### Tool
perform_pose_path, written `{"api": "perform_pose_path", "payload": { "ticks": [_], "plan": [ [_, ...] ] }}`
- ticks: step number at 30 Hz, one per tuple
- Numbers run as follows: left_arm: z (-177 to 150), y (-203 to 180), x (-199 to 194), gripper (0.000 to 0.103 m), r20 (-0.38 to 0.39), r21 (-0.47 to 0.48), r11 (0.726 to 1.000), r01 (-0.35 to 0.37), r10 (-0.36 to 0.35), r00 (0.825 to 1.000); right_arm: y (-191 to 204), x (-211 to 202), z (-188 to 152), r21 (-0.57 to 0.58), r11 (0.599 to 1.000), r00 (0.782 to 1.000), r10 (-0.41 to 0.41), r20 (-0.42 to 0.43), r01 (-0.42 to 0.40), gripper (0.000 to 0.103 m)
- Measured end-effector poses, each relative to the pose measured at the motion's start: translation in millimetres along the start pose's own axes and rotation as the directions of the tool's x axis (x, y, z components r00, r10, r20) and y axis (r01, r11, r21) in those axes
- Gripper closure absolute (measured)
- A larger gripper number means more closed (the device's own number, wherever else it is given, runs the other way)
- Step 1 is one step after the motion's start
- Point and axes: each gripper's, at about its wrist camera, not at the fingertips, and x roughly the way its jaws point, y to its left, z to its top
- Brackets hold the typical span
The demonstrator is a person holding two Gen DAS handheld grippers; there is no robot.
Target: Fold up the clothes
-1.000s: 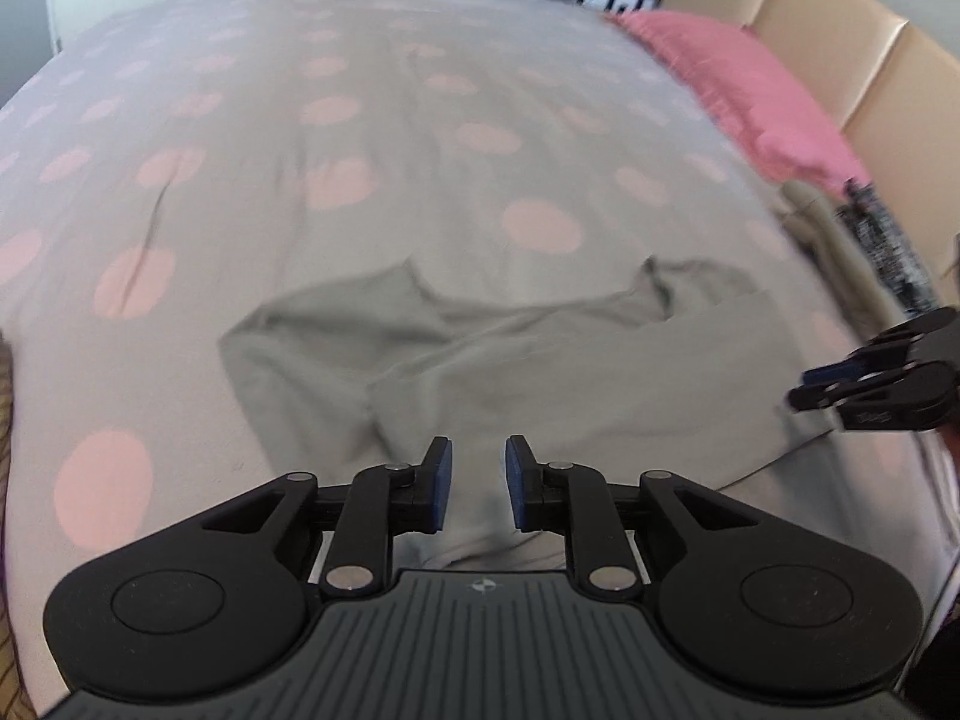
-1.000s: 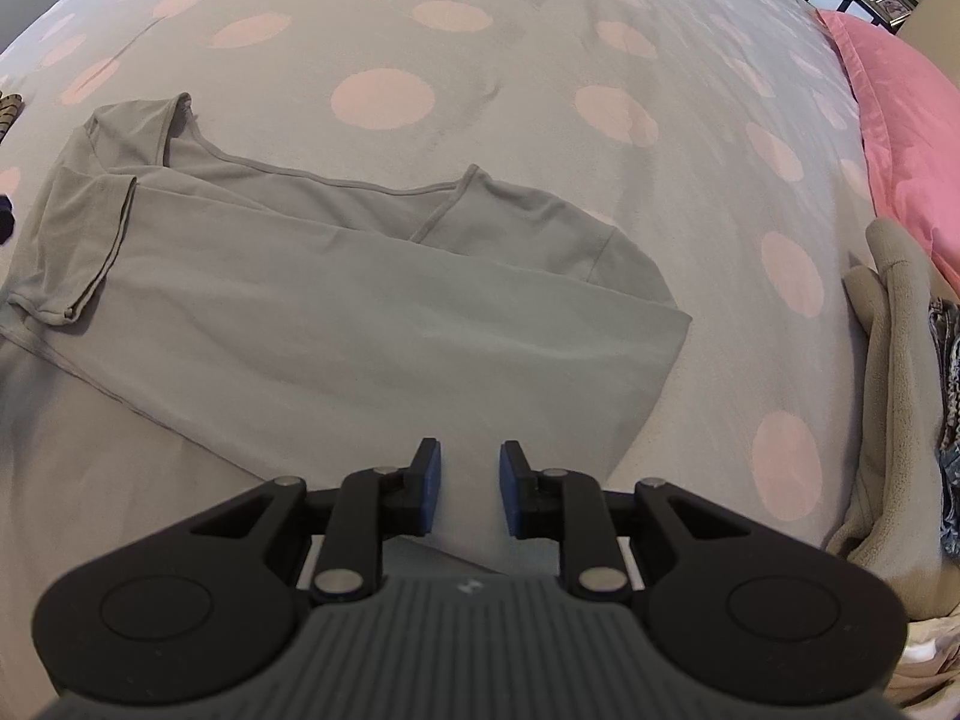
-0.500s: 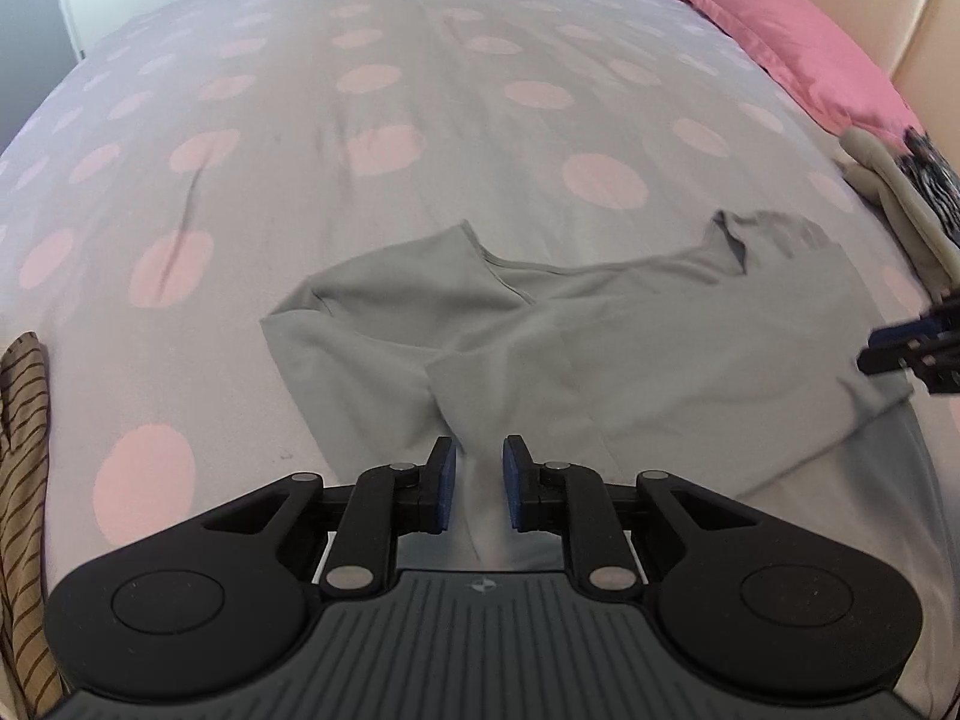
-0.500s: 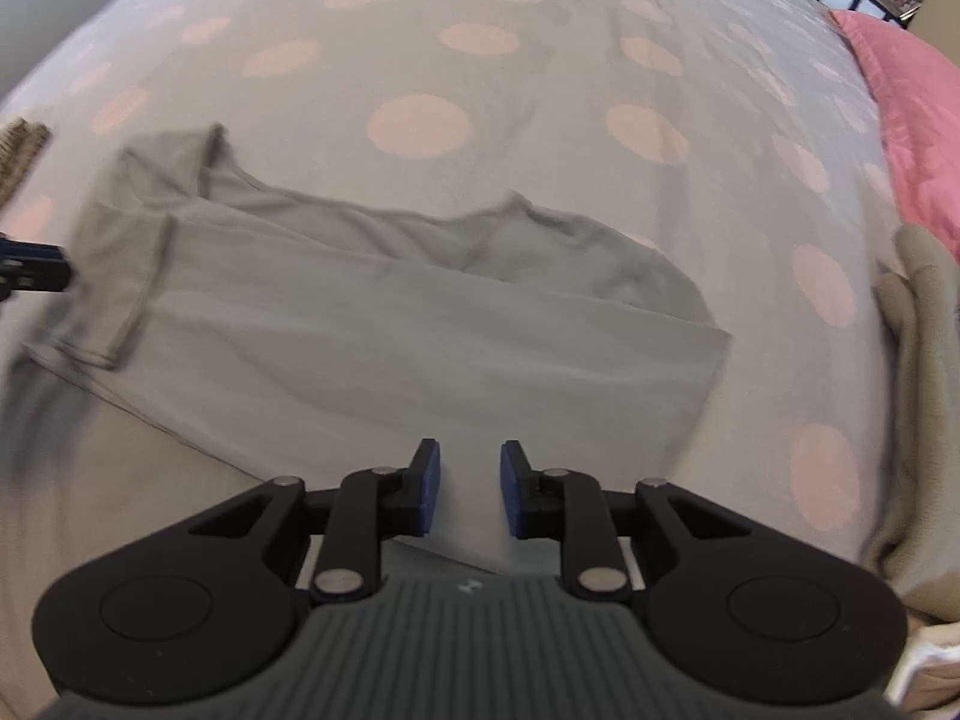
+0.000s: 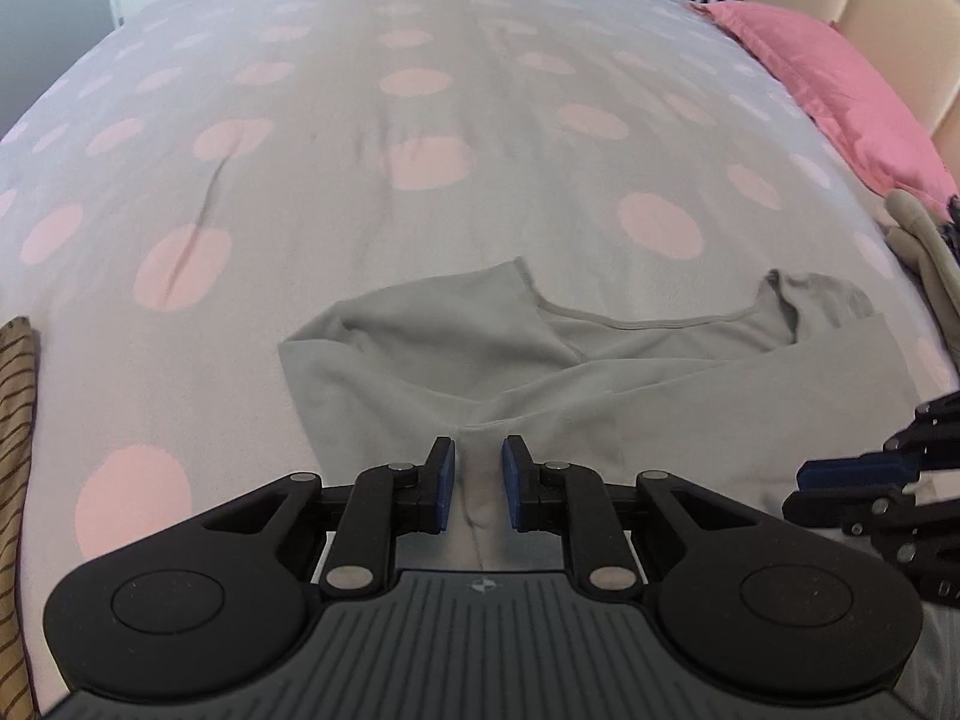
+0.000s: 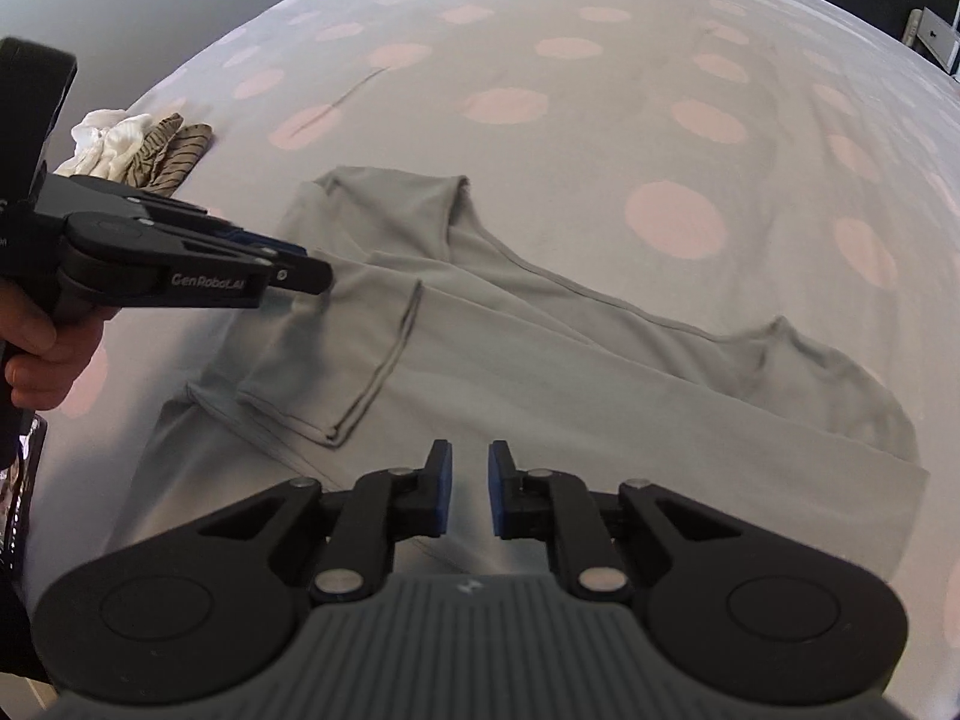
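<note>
A grey T-shirt (image 5: pixel 456 360) lies on the bed, partly folded, neckline facing away. It also shows in the right wrist view (image 6: pixel 540 372), with one sleeve folded onto the body. My left gripper (image 5: pixel 478 480) is open and empty, low over the shirt's near left part, a fabric ridge between its fingers. It also shows in the right wrist view (image 6: pixel 300 267) at the left. My right gripper (image 6: pixel 467 489) is open and empty above the shirt's near edge. It shows in the left wrist view (image 5: pixel 852 480) at the right edge.
The bed cover (image 5: pixel 420 120) is grey with pink dots. A pink pillow (image 5: pixel 840 90) and beige headboard (image 5: pixel 900 30) lie at the right. Folded clothes (image 5: pixel 924 252) sit at the right; striped and white clothes (image 6: pixel 144 144) lie at the left.
Both grippers swung over the shirt. The left one came lower and closer to the shirt's left sleeve area. The right one turned left, so the left gripper now shows in its view.
</note>
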Motion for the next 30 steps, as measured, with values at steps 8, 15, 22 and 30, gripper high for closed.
{"api": "perform_pose_path", "payload": {
  "ticks": [8, 15, 22, 30],
  "plan": [
    [-2, 0, 5, 0.088, -0.016, -0.036, 0.999, -0.038, 0.038, 0.999, -7, 17, -13, 0.009, 0.999, 0.998, -0.046, -0.048, 0.047, 0.088],
    [-24, -7, -34, 0.088, -0.042, 0.049, 0.999, -0.016, 0.018, 0.999, -25, -29, -37, 0.006, 0.997, 0.997, -0.075, -0.036, 0.075, 0.079],
    [-81, -11, -69, 0.088, -0.137, 0.124, 0.991, -0.05, 0.067, 0.988, -30, -56, -91, 0.026, 0.989, 0.984, -0.14, -0.11, 0.143, 0.075],
    [-165, -5, -92, 0.088, -0.24, 0.12, 0.99, -0.074, 0.101, 0.966, -34, -81, -161, 0.069, 0.977, 0.957, -0.184, -0.222, 0.204, 0.074]
  ]
}}
